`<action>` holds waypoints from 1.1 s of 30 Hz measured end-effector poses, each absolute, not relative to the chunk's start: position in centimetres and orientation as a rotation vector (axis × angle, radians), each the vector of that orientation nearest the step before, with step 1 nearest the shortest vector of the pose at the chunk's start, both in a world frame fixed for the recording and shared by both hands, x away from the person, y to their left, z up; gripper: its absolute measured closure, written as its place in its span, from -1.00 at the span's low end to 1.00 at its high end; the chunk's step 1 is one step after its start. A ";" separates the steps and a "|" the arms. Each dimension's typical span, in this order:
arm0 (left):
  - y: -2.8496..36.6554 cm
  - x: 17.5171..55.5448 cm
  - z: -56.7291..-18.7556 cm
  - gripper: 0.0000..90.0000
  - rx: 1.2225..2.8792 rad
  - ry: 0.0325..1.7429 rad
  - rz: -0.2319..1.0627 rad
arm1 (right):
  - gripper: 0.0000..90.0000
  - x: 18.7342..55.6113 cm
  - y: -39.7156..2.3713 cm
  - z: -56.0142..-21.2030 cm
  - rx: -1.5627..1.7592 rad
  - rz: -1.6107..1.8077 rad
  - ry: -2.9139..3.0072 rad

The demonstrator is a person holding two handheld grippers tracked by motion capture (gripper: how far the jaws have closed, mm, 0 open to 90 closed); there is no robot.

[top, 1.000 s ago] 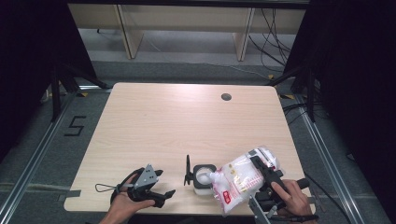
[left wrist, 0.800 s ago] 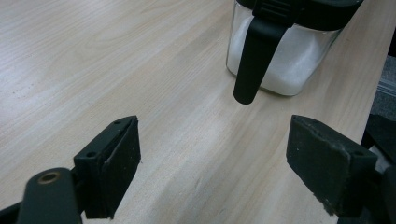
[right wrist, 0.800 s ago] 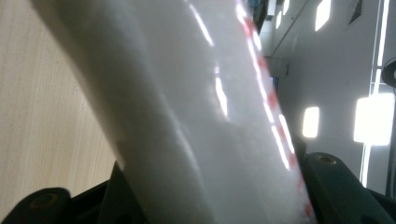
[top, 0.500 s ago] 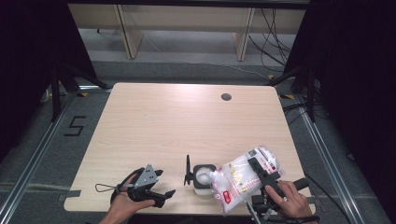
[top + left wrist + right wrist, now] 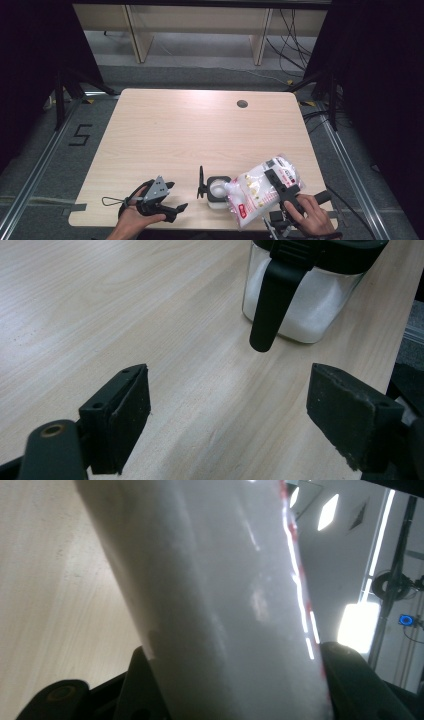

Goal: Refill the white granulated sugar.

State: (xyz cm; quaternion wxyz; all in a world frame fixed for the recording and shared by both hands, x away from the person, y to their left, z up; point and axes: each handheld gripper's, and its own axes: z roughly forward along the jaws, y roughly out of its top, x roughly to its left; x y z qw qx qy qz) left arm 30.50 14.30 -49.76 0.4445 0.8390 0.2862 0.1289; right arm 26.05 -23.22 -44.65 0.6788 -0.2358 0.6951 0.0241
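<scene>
Right tool (image 5: 280, 187) clamped on tilted white bag (image 5: 260, 192) over open jar (image 5: 218, 189); left tool (image 5: 170, 200) agape, empty, near surface (image 5: 190, 130) edge.

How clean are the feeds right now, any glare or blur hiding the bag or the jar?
High view: even light, sharp table, dark surrounds. Left gripper view: the jar is crisp, the near pads slightly soft, faint sheen on the wood. Right gripper view: the bag sits too close, blurred and milky, with bright ceiling lights glaring at the right edge.
</scene>
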 end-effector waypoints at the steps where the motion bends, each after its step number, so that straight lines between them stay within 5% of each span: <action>1: 14.3 30.5 -49.8 -0.61 2.081 0.708 0.322 | 0.31 26.0 -23.3 -44.5 -0.527 0.055 1.558; 33: 14.3 30.5 -49.8 -0.61 2.078 0.705 0.327 | 0.32 26.4 -24.0 -43.9 -0.457 0.249 1.619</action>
